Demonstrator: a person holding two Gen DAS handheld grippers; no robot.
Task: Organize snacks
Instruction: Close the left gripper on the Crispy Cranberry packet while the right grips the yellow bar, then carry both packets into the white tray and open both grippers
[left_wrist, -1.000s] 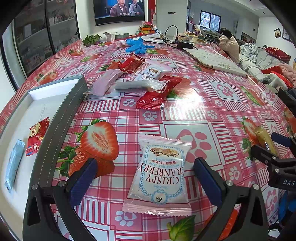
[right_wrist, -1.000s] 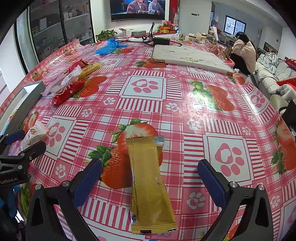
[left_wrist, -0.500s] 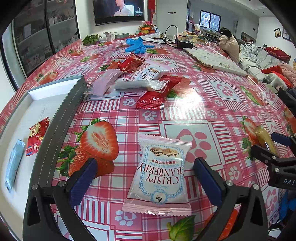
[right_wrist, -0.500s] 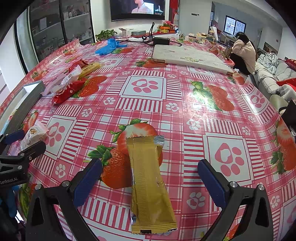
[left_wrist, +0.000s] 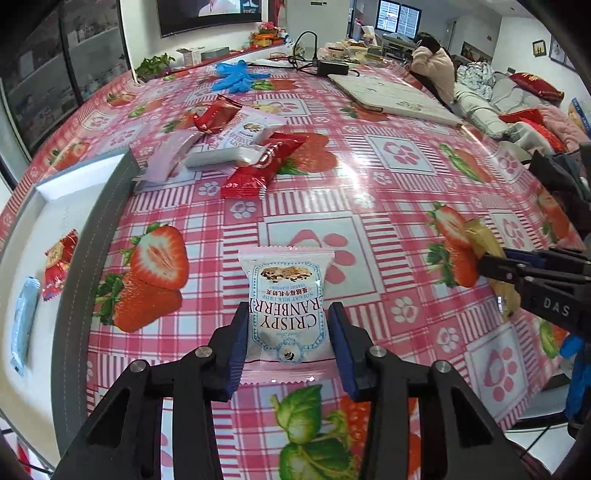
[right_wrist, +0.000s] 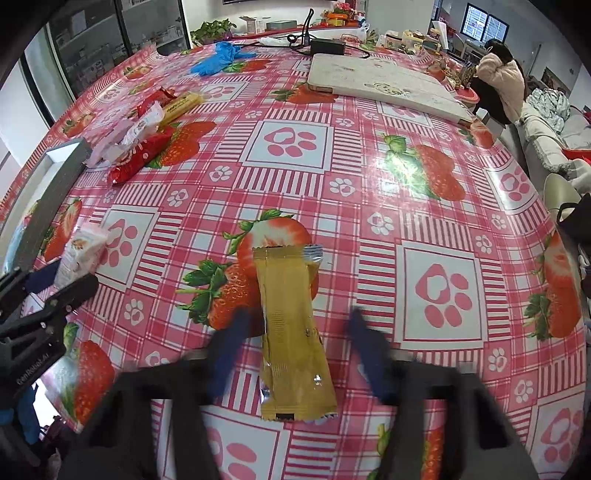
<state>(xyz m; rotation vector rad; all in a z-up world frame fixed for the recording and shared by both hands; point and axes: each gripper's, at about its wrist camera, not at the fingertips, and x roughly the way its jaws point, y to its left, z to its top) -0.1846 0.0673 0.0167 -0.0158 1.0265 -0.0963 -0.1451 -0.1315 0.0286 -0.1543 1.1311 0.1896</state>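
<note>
A white "Crispy Cranberry" packet (left_wrist: 286, 295) stands between the blue pads of my left gripper (left_wrist: 288, 332). Its jaws are closing and the pads press on the packet's two sides. The far end of the packet tilts up off the tablecloth. A long gold snack bar (right_wrist: 291, 325) lies lengthwise between the fingers of my right gripper (right_wrist: 295, 343), which are blurred as they close in. In the left wrist view the right gripper (left_wrist: 506, 262) pinches the gold bar (left_wrist: 480, 236). In the right wrist view the left gripper (right_wrist: 62, 280) holds the white packet (right_wrist: 83, 251).
A grey-walled box (left_wrist: 92, 266) at the left holds a red packet (left_wrist: 59, 264) and a pale blue one (left_wrist: 24, 325). A pile of snack packets (left_wrist: 255, 166) lies beyond it. Blue gloves (left_wrist: 236, 75), a white board (left_wrist: 391, 96) and a seated person (left_wrist: 436, 62) are farther back.
Both grippers have gone from wide open to closed in on their packets. The left one has risen a little and tipped the cranberry packet up. The gold bar has stayed on the cloth.
</note>
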